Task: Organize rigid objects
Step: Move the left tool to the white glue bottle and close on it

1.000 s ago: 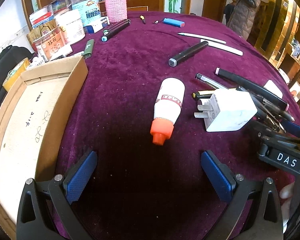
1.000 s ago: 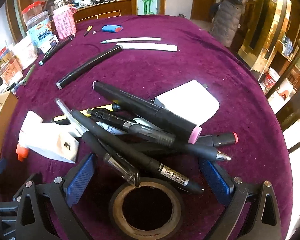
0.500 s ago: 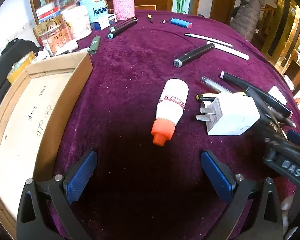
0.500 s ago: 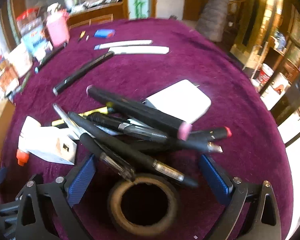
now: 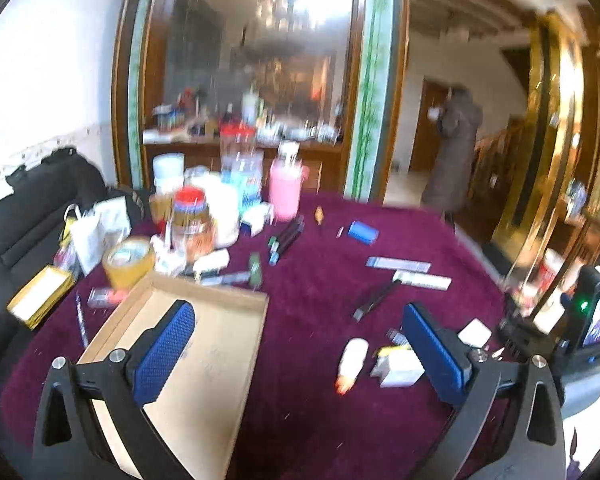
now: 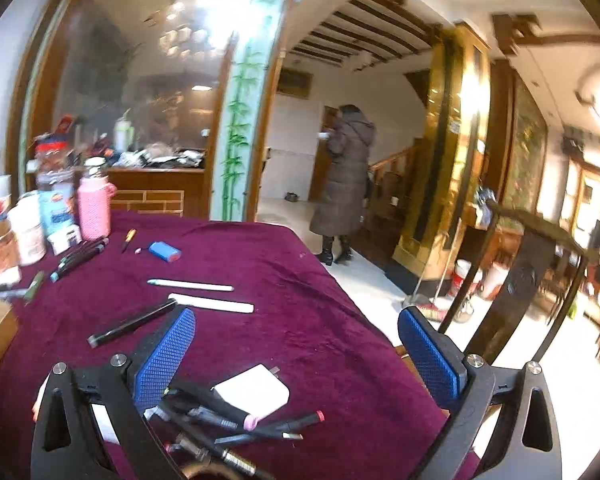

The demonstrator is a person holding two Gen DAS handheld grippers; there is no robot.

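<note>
Left gripper (image 5: 298, 354), right gripper (image 6: 296, 360) — both wide open, holding nothing. Pen pile (image 6: 236, 424) beside white charger (image 6: 252, 394), under right gripper. Blurry view — maybe pens roll off if bumped.

Blurred jars (image 5: 192, 220) at the table's far side, labels unreadable; tape roll (image 6: 204, 472) cut off below.

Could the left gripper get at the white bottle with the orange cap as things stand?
Probably yes: the left gripper is open and empty, and the white bottle lies alone on bare cloth, apart from the white plug.
</note>
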